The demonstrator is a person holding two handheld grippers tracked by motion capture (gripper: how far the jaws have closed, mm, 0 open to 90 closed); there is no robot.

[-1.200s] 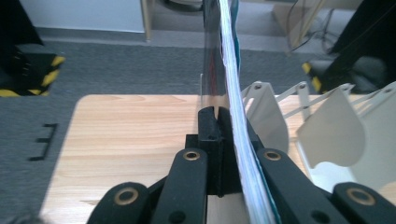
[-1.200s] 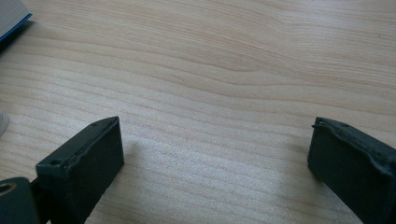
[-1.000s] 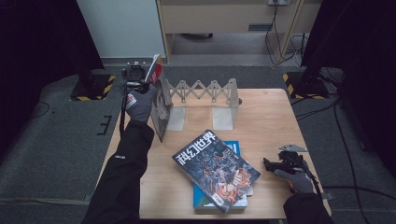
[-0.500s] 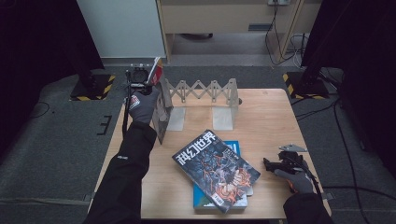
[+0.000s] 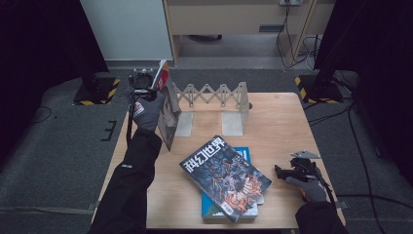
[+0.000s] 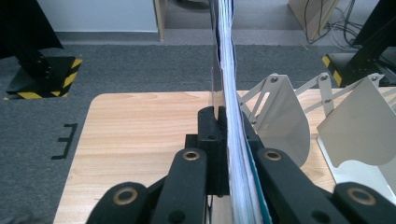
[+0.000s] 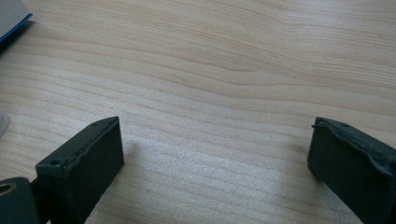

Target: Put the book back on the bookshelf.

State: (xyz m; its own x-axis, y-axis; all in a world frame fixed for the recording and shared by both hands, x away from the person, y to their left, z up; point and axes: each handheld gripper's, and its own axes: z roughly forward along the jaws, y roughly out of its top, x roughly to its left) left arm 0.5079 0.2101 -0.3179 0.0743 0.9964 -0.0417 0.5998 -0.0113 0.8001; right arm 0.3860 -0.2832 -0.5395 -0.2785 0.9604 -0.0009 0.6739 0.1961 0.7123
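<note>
My left gripper (image 5: 155,92) is shut on a thin magazine (image 5: 168,114) and holds it upright on edge at the left end of the white expanding rack (image 5: 214,95). In the left gripper view the magazine's page edges (image 6: 229,84) run straight up between the two black jaws, which pinch its lower part. A dark comic-cover magazine (image 5: 226,173) lies flat on a blue book (image 5: 246,155) at the table's middle front. My right gripper (image 5: 281,171) rests low over the bare wood at the front right, open, with nothing between its fingers (image 7: 84,163).
The rack's white divider plates (image 6: 359,126) stand just right of the held magazine. The wooden table (image 5: 282,126) has bare room at its right and left front. Black stands with yellow-striped bases (image 5: 97,90) sit on the grey floor beyond the table.
</note>
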